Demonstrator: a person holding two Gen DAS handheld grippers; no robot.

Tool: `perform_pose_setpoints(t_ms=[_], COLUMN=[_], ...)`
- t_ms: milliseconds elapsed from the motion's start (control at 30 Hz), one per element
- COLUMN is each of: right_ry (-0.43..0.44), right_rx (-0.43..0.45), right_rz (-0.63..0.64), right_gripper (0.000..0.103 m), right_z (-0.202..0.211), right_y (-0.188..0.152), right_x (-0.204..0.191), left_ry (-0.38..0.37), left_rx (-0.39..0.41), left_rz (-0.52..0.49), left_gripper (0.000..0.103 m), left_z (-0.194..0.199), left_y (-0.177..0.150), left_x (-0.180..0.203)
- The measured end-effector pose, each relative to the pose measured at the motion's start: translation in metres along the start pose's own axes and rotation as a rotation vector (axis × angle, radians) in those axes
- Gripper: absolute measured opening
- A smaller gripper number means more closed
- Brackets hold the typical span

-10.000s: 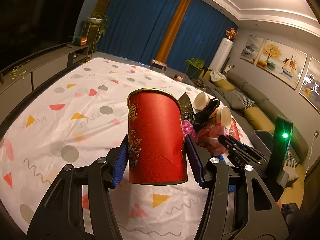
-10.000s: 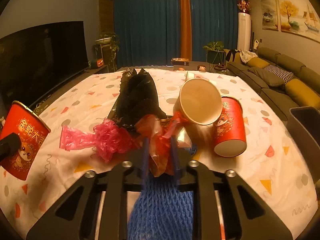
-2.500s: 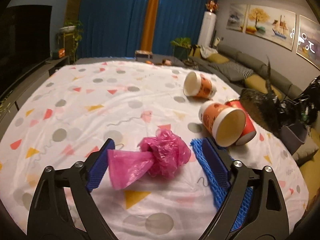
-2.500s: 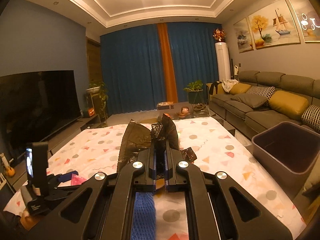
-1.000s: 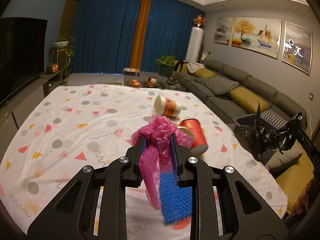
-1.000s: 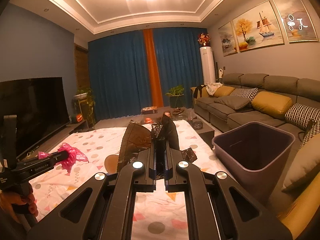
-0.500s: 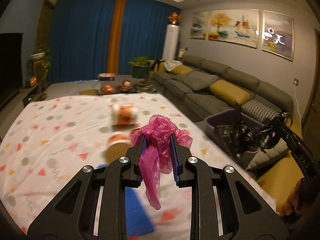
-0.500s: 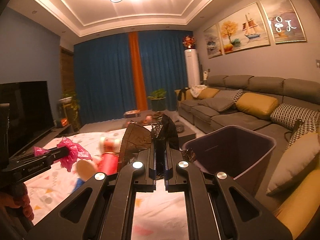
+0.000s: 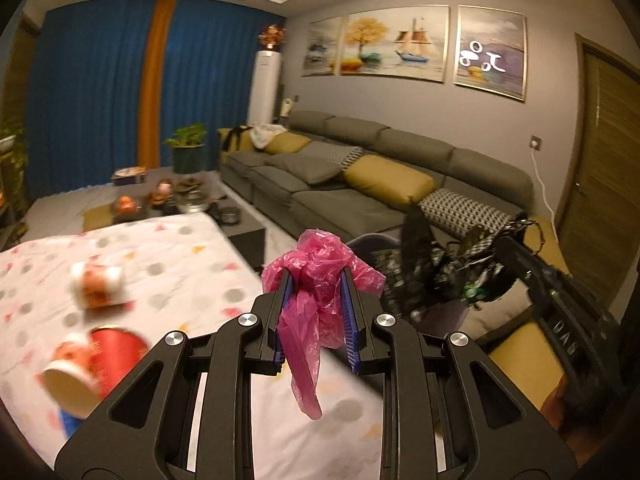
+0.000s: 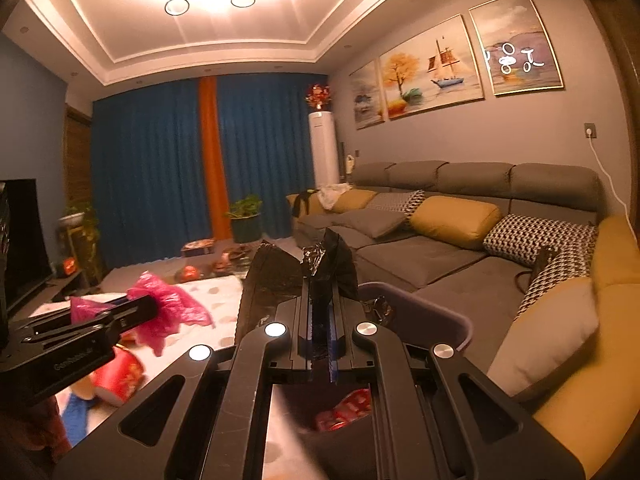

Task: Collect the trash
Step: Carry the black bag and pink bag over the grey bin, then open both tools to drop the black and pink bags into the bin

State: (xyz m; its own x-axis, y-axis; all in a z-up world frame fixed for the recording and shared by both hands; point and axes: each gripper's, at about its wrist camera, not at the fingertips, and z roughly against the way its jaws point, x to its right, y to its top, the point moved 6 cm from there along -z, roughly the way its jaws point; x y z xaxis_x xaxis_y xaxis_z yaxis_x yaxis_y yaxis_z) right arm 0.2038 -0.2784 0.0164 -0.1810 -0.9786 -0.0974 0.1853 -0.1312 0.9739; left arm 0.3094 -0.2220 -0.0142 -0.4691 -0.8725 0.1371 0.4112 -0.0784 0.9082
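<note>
My left gripper (image 9: 316,276) is shut on a crumpled pink plastic bag (image 9: 320,264) and holds it in the air past the table's right edge. My right gripper (image 10: 320,276) is shut on a black plastic bag (image 10: 272,280) and holds it over the purple trash bin (image 10: 440,316). The bin also shows in the left wrist view (image 9: 372,240), behind the black bag (image 9: 420,256). A red cup (image 10: 344,410) lies inside the bin. Paper cups (image 9: 96,284) and a red cup (image 9: 116,352) lie on the table (image 9: 192,276).
A grey sofa (image 9: 360,184) with yellow cushions runs along the right wall behind the bin. A blue mesh cloth (image 10: 80,412) lies on the table by the cups. A low coffee table (image 9: 168,196) with small items stands beyond the table.
Both grippers have swung right toward the bin, each holding its bag. The right gripper now hangs over the bin opening, and the table has slid to the left of both views.
</note>
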Motion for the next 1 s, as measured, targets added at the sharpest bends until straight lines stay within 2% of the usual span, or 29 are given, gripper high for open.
perform_pose_setpoints(t_ms=[367, 1000], right_ry=[-0.04, -0.028], right_rx=[-0.037, -0.081], right_rz=[-0.025, 0.004], right_gripper=[0.007, 0.007], right_z=[-0.026, -0.052], right_y=[-0.009, -0.013], right_x=[0.034, 0.037], left_ry=[-0.045, -0.085], left_rx=[-0.044, -0.098], left_rz=[-0.037, -0.03], left_gripper=[0.022, 0.022], left_z=[-0.058, -0.092], left_y=[-0.006, -0.015], left_x=[0.031, 0.041])
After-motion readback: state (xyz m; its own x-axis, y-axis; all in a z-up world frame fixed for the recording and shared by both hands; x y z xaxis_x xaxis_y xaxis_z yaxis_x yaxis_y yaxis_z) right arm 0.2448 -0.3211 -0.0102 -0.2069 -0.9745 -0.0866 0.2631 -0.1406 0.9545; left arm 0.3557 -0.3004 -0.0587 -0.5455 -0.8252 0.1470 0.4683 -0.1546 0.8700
